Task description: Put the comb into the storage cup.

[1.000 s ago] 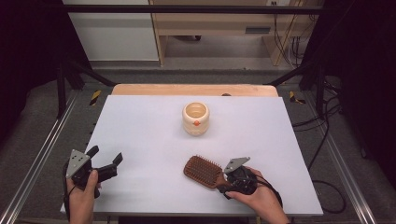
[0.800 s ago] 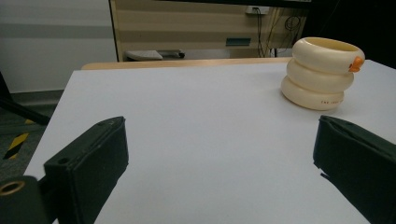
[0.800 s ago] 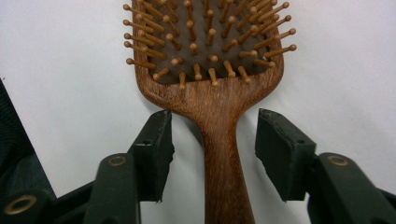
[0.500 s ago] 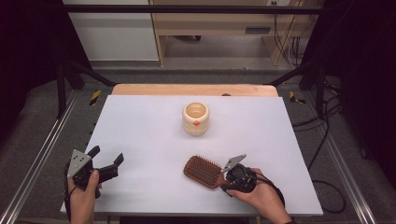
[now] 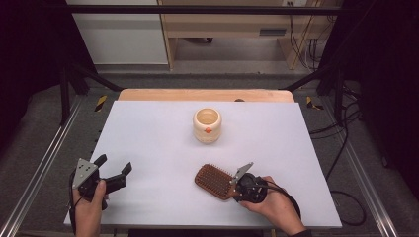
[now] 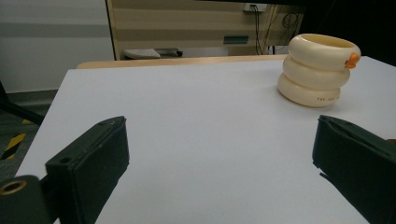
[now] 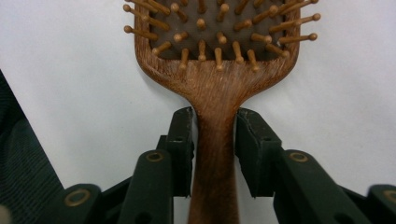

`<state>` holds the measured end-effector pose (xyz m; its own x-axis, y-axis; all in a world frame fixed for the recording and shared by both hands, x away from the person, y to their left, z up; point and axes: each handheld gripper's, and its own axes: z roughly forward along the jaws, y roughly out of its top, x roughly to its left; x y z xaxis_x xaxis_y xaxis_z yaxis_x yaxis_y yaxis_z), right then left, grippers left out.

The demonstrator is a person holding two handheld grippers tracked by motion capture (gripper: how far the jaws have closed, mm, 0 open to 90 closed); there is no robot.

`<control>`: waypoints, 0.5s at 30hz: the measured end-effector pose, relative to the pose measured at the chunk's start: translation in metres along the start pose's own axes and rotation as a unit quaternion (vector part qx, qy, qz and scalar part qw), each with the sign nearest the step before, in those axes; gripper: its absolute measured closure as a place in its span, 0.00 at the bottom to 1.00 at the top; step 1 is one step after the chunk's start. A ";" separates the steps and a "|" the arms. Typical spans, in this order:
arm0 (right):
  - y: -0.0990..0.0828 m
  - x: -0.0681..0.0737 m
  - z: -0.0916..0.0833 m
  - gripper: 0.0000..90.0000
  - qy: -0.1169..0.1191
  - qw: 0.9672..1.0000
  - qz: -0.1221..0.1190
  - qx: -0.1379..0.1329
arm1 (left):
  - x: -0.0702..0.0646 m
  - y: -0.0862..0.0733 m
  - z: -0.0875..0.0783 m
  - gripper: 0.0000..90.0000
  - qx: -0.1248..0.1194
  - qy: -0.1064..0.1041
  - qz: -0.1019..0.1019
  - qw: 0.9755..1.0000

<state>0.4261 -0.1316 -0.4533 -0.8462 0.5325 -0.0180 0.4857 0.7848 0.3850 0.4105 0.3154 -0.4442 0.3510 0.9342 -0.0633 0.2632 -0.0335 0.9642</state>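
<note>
We recorded the brown wooden paddle hairbrush (image 5: 213, 180) lying bristles-up on the white table (image 5: 148, 133), near its front edge and right of centre, with the handle pointing toward the person's right hand. In the right gripper view, the right gripper (image 7: 214, 135) had its two black jaws drawn in on either side of the narrow wooden handle, the pads against its flanks just below the broad head. Compared with the frame a second before, the jaws had just been closing, with the handle between them throughout; the brush itself kept its place on the table, and the right hand had scarcely shifted.

At the near left corner, the left gripper (image 5: 112, 171) was held low over the table surface, its jaws spread wide with nothing between them, unchanged from the earlier frames. A cream-coloured ribbed ring-shaped cup (image 5: 207, 125) with a small orange mark stood upright at the centre of the table, well apart from both grippers and farther away than the brush.
</note>
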 end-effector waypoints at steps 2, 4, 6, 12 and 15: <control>0.003 0.000 0.001 0.77 0.003 1.000 0.005 0.010 | 0.000 0.000 0.000 0.04 0.001 0.000 0.000 1.000; 0.004 -0.001 0.001 0.79 0.004 1.000 0.004 0.017 | 0.000 0.000 0.000 0.04 0.000 -0.001 0.000 1.000; 0.006 -0.001 0.001 0.80 0.006 1.000 0.010 0.023 | -0.001 0.000 0.000 0.04 0.000 -0.001 0.000 1.000; 0.007 -0.003 0.001 0.81 0.013 1.000 0.011 0.026 | 0.000 0.000 0.000 0.05 -0.001 -0.001 -0.001 1.000; 0.006 -0.003 0.001 0.81 0.010 1.000 0.006 0.022 | 0.000 0.000 0.000 0.05 0.000 0.000 -0.001 1.000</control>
<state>0.4318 -0.1282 -0.4513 -0.8445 0.5356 0.0043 0.5040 0.7920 0.3446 0.4108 0.3152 -0.4441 0.3511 0.9341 -0.0654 0.2639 -0.0317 0.9640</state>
